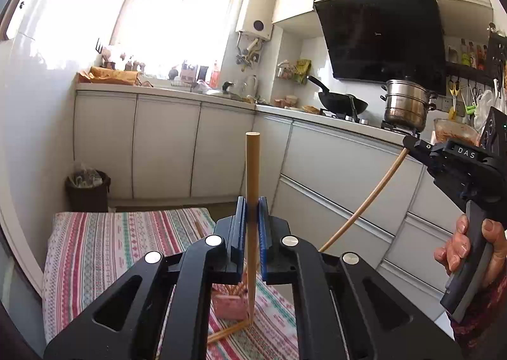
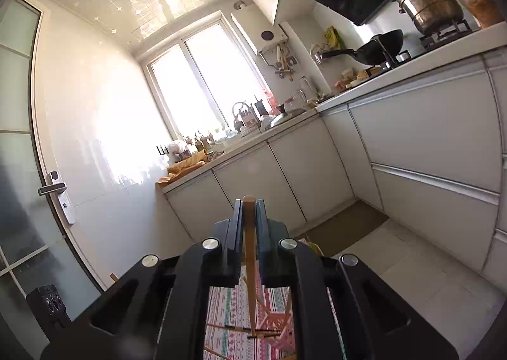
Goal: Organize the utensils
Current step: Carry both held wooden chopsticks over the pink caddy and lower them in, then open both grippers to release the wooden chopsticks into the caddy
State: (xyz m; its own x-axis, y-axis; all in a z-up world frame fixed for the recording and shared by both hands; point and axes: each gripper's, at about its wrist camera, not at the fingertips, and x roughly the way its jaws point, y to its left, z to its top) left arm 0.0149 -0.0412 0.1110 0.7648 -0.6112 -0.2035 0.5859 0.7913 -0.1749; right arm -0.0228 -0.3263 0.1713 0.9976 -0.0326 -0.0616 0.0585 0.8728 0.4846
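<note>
My left wrist camera sits close behind its fingers, facing level across the kitchen toward the bright window (image 1: 177,11) at 11 o'clock. My right wrist camera tilts upward and rolled, catching ceiling, with the same window (image 2: 196,81) near 12 o'clock. Both share the steel stockpot (image 1: 407,105) (image 2: 424,6) at 2 o'clock and the striped tablecloth (image 1: 104,249) (image 2: 228,322) below.
</note>
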